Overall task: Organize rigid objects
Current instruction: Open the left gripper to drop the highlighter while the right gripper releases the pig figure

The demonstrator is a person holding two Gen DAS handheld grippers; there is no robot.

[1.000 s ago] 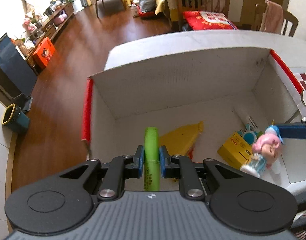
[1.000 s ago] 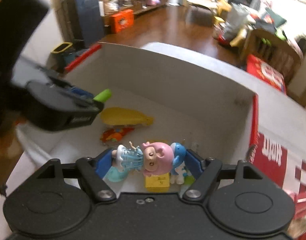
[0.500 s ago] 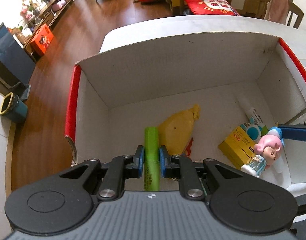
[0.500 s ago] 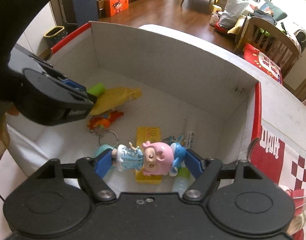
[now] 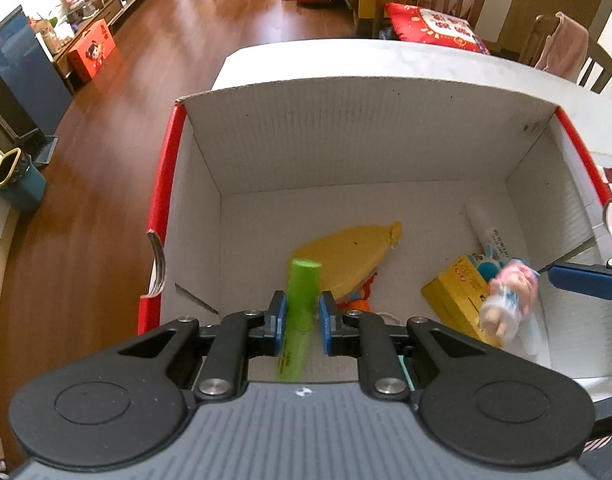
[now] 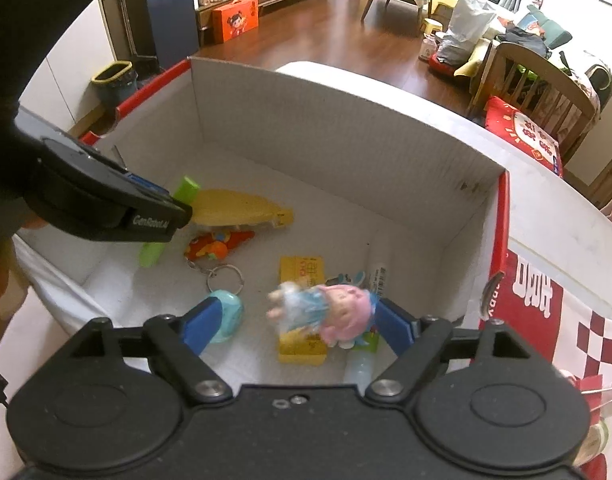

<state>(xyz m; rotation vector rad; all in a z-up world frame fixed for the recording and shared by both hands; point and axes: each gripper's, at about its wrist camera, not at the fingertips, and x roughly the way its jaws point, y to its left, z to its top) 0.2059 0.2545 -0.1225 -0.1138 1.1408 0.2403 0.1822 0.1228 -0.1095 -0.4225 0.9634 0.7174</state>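
clamped tight in the left gripper (image 5: 302,316) is a bright green plastic cylinder (image 5: 300,312), standing up between the two blue pads with dark print along its lower part, too small to read. it hangs over the open white corrugated cardboard box with red outer edges (image 5: 162,200). on the box floor, just past the cylinder, lies a yellow banana-shaped toy (image 5: 346,256), with an orange toy (image 5: 360,296) peeking out from under its near edge. toward the right wall sit a yellow carton with red print (image 5: 456,300) and a white tube with a printed label (image 5: 492,236), neither readable. a blurred pink-haired doll in a pale blue dress (image 5: 510,300) is in front of the carton, beside one blue finger of the right gripper.

from the right wrist, the right gripper (image 6: 292,326) has its jaws opening; the doll (image 6: 326,312) lies blurred between them, its head at the right pad and clear of the left one, above the yellow carton (image 6: 302,270), whose red characters i can't make out. a teal round toy on a metal key ring (image 6: 226,316) rests by the left pad. the orange toy (image 6: 216,246) and the banana toy (image 6: 242,208) lie farther in. the left gripper's black body (image 6: 106,200) reads "genrobot.ai", with the green cylinder (image 6: 186,188) sticking out both sides. outside the box, a red and white checked panel (image 6: 546,312) carries large white characters.
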